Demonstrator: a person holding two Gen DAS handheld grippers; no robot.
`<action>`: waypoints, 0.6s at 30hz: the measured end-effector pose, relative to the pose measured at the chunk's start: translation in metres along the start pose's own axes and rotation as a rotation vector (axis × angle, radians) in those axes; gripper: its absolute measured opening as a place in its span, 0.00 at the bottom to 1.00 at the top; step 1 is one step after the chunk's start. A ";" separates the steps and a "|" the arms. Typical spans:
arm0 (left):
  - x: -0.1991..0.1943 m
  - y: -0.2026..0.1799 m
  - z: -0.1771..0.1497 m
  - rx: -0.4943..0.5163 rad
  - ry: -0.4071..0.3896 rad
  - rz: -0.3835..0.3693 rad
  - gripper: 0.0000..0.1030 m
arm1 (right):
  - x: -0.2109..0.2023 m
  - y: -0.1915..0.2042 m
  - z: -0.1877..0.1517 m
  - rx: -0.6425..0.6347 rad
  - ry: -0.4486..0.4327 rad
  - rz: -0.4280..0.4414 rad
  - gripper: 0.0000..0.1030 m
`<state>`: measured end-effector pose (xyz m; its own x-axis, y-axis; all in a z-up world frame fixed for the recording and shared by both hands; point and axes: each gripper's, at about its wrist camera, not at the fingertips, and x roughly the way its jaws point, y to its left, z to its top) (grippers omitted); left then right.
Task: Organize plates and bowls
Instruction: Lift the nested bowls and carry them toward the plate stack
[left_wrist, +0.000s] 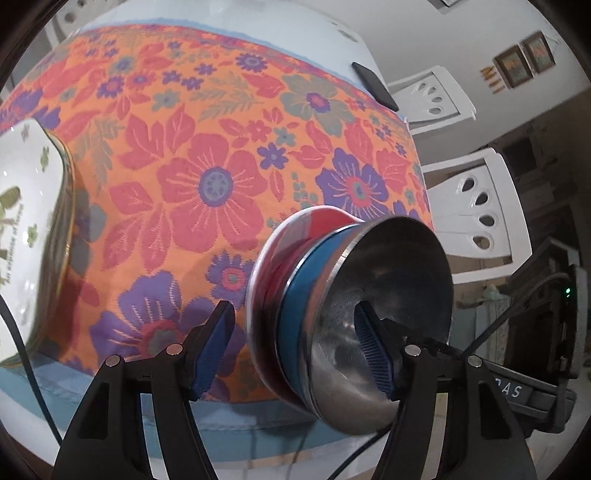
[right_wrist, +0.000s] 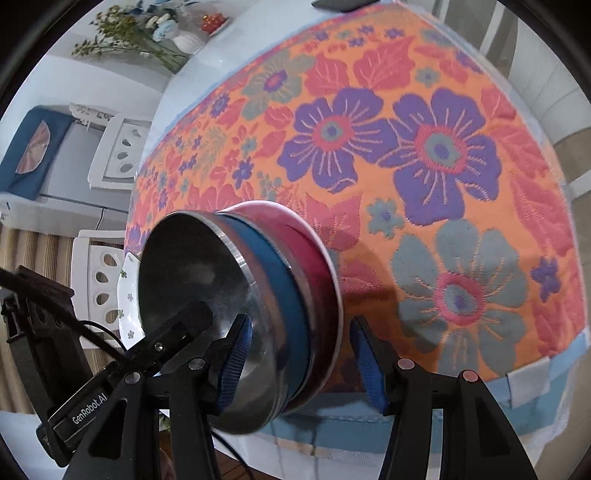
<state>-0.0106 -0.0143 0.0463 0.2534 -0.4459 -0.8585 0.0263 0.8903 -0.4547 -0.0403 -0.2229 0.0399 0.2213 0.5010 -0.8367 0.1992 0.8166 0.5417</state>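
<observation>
Two grippers, left (left_wrist: 295, 347) and right (right_wrist: 295, 358), each spread their fingers astride the stacked bowls (left_wrist: 347, 317) on the tabletop (left_wrist: 207, 147), rim between them, seemingly steadying the stack together.

Both the left gripper (left_wrist: 295, 347) and the right gripper (right_wrist: 299, 362) have black plastic arms, silver round screws, ribbed blue finger pads (left_wrist: 373, 350) and thin black cables (left_wrist: 22, 354).

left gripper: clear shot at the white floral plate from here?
Probably yes. The left gripper is open around the stacked bowls' rims, not clamped. The white floral plate lies apart on the tablecloth, nothing between.
</observation>
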 end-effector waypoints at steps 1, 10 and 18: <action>0.002 0.001 0.000 -0.010 0.002 -0.005 0.59 | 0.003 -0.001 0.002 0.002 0.006 0.005 0.52; 0.012 0.009 -0.002 -0.070 0.014 -0.029 0.47 | 0.021 -0.005 0.009 -0.020 0.051 0.050 0.52; 0.016 0.013 -0.002 -0.091 0.013 -0.072 0.47 | 0.025 -0.007 0.012 -0.048 0.052 0.079 0.52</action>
<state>-0.0085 -0.0106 0.0261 0.2410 -0.5101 -0.8257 -0.0439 0.8441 -0.5343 -0.0245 -0.2194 0.0167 0.1840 0.5778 -0.7951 0.1371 0.7860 0.6029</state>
